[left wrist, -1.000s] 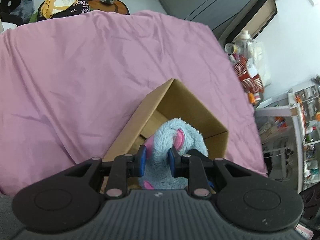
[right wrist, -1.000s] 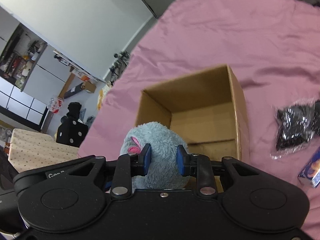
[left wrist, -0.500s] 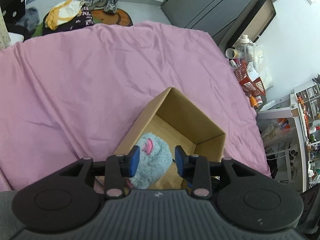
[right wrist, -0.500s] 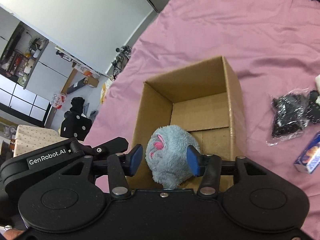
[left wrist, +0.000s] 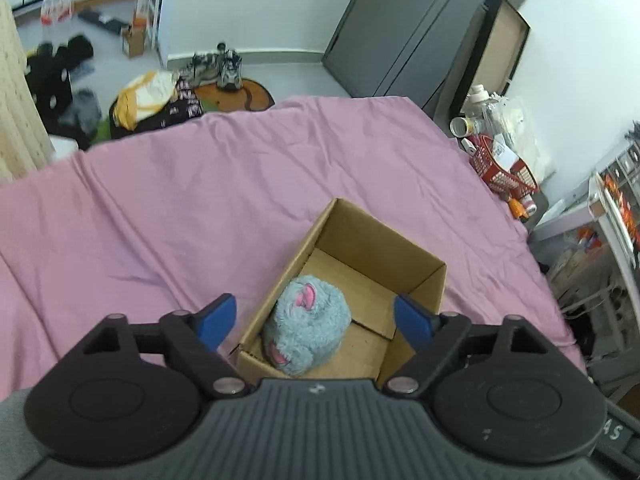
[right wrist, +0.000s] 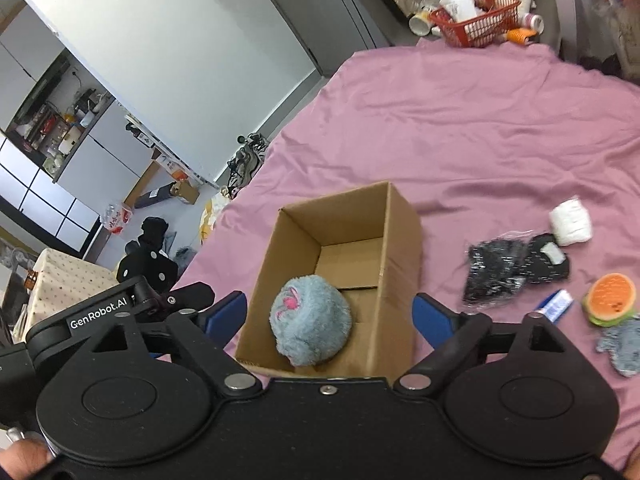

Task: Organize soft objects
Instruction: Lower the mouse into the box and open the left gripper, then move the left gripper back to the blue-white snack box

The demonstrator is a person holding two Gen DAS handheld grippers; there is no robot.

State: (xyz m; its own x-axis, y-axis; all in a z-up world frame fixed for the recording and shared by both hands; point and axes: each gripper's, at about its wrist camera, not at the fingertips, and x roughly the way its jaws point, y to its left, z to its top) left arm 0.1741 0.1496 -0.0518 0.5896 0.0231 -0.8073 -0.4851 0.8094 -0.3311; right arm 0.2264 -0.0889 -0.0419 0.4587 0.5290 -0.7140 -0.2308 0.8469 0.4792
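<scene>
Blue plush toy (left wrist: 307, 322) lies inside the open cardboard box (left wrist: 424, 280) at its near end, box sitting mid pink bedsheet (left wrist: 168, 208). Left gripper (left wrist: 316, 320) and right gripper (right wrist: 330, 314) both above the box, jaws opening wide, pads clear of the plush. Black bagged item (right wrist: 508, 266), white roll (right wrist: 570, 222), burger toy (right wrist: 610, 298) toward the sheet's right edge.

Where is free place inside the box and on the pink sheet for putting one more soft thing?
Inside the cardboard box, the far half beyond the blue plush toy is bare. The pink sheet left of the box is wide and free. Right of the box is crowded: black bag, white roll, burger toy.
</scene>
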